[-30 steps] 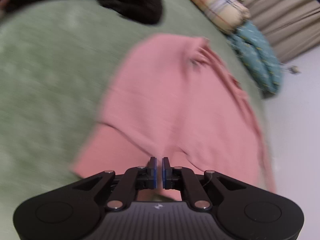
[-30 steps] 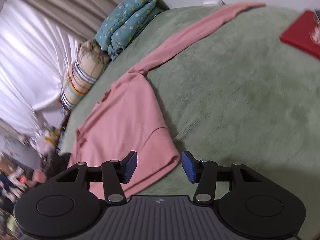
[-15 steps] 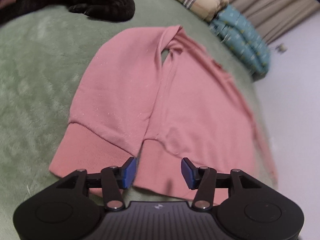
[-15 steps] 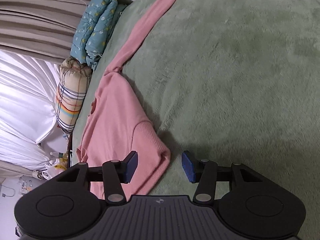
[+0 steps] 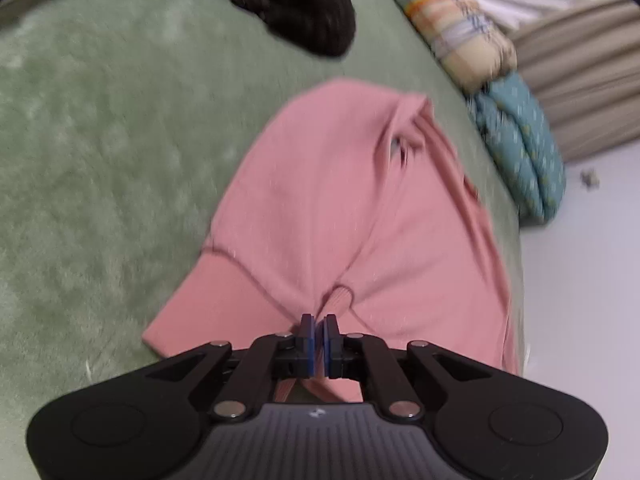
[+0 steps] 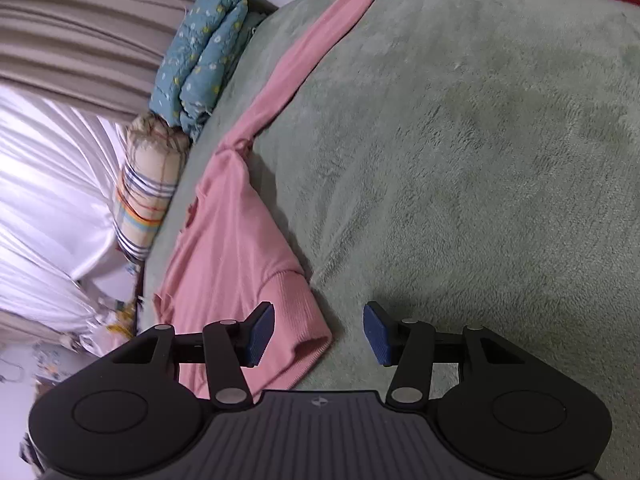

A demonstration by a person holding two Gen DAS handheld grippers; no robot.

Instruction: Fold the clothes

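Here the left gripper [image 5: 319,330] has just been closing and now pinches the ribbed hem of the pink sweater [image 5: 332,208], which lies along one edge of the green bed [image 5: 100,160]. Lift that hem only slightly, then carry it straight toward the neckline so the layers stay aligned. The right gripper [image 6: 319,330] hovers with jaws apart over the hem corner, holding nothing. The sweater's long axis runs hem-near to collar-far, probably; blur softens the collar.

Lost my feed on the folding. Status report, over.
Left gripper just closed, pinching pink sweater hem. Right gripper open over hem corner. Nothing in the way.
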